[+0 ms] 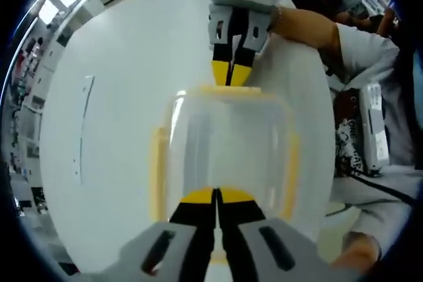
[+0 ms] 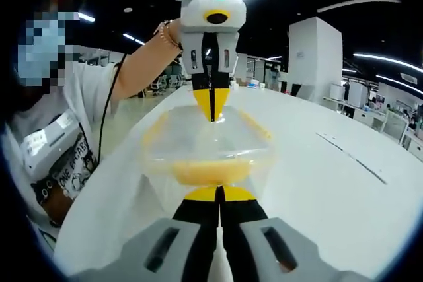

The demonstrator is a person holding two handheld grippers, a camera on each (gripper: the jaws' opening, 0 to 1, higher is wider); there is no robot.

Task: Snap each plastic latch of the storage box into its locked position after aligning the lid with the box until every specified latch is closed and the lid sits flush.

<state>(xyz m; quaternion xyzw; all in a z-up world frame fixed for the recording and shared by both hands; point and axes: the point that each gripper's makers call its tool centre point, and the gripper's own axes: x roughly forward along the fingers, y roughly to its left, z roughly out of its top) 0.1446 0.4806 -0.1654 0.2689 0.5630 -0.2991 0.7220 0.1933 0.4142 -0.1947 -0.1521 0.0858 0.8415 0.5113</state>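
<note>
A clear plastic storage box (image 1: 228,153) with yellow trim sits on a white table (image 1: 132,97), its see-through lid (image 2: 208,138) resting on top. In the left gripper view, the left gripper (image 1: 216,197) comes up from the bottom with its yellow-tipped jaws pressed together, no gap between them, and their tips lie at the near edge of the box, over the near end latch; whether they pinch anything there I cannot tell. Across the box, the right gripper (image 1: 230,74) points down at the far end, jaws together, tips at the yellow latch (image 1: 231,90) on that end. Yellow side latches (image 1: 157,173) run along the long sides of the box. In the right gripper view the same scene is seen from the opposite end: the right gripper (image 2: 218,194) has its jaws closed tip to tip just above the yellow latch (image 2: 206,173) at its end of the box, and the left gripper (image 2: 211,107) reaches down from above with its closed tips on the lid at the far end. A person in a white printed shirt (image 2: 56,156) stands at the table's edge, a bare forearm (image 2: 142,61) leading to the left gripper. A thin grey line (image 2: 350,156) marks the tabletop off to one side.
</note>
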